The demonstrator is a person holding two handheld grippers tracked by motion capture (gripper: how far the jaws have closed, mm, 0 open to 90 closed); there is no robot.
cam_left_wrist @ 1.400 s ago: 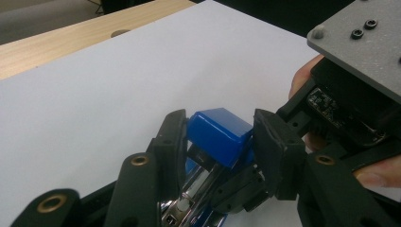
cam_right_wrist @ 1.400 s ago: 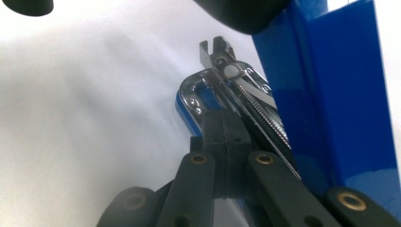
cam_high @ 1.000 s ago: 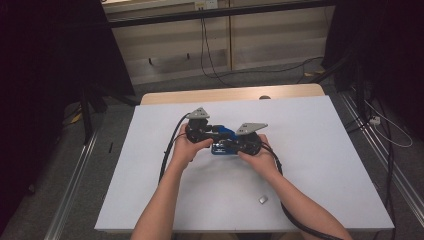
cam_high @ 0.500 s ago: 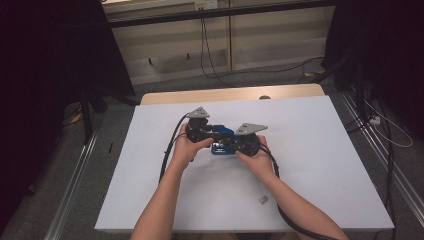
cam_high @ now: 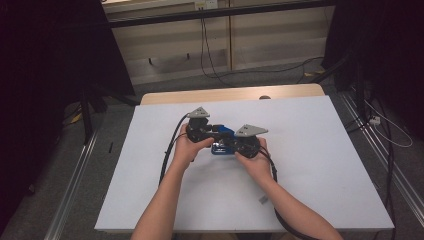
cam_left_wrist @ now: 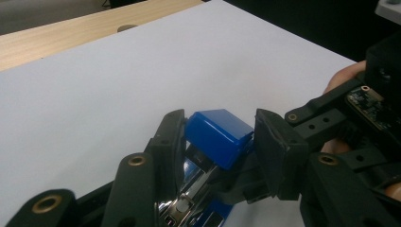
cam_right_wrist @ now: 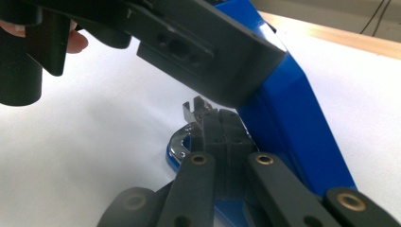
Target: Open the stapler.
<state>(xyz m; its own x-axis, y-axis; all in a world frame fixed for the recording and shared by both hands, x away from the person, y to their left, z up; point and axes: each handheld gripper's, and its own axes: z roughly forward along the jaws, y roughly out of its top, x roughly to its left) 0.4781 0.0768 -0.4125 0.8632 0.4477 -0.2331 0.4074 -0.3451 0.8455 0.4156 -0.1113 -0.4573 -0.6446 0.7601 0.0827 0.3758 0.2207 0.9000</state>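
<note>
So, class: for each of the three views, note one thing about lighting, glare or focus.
High view: white tabletop evenly lit, surroundings dark. Left gripper view: blue plastic stapler sharp, its chrome metal insides glinting. Right gripper view: the left gripper looms close, dark and soft; the shut right gripper is crisper.

My table: white top, wooden strip along far edge. Beyond table, grey floor with loose cables, pale panelled wall. Dark curtains flank table both sides. Metal rails beside table. Dim light.
</note>
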